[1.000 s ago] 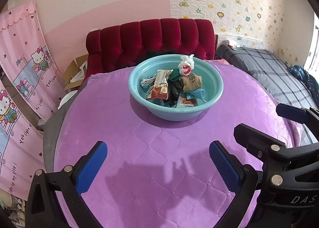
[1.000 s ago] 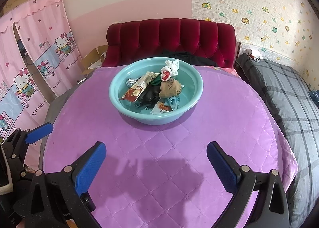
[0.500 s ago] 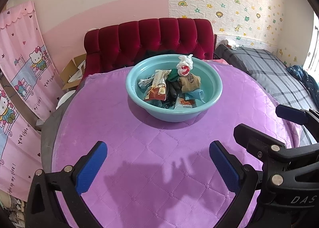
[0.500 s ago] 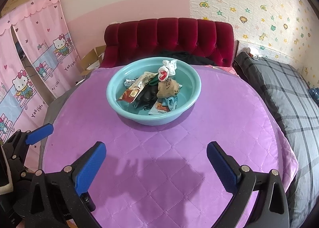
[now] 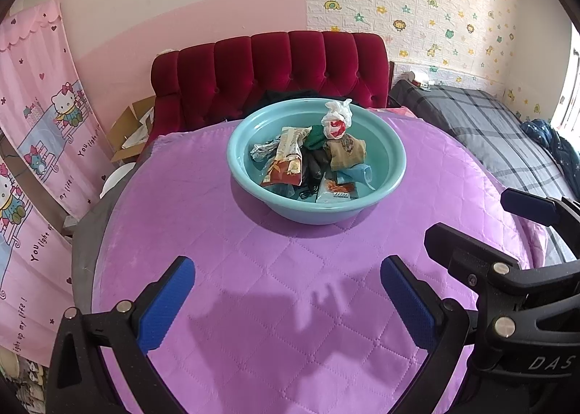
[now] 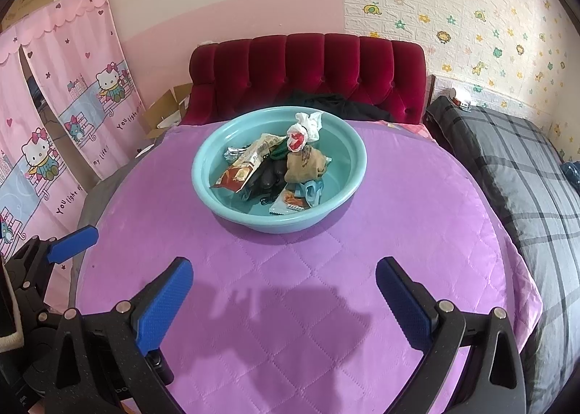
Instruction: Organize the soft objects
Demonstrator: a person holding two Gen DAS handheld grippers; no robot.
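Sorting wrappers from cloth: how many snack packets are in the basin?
3 visible: a large packet at left, a crumpled silver one behind it, a small one at the near rim of the basin. More may be hidden.

We read "You light up my life!" on the pink cartoon-cat curtain (image 5: 40,146), and "DAS" on the right gripper (image 5: 522,207) body.

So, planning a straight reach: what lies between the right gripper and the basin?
Only bare purple quilted cloth, in the right wrist view, between the right gripper and the basin.

Teal basin (image 5: 393,180) on purple-quilted table (image 5: 253,305)
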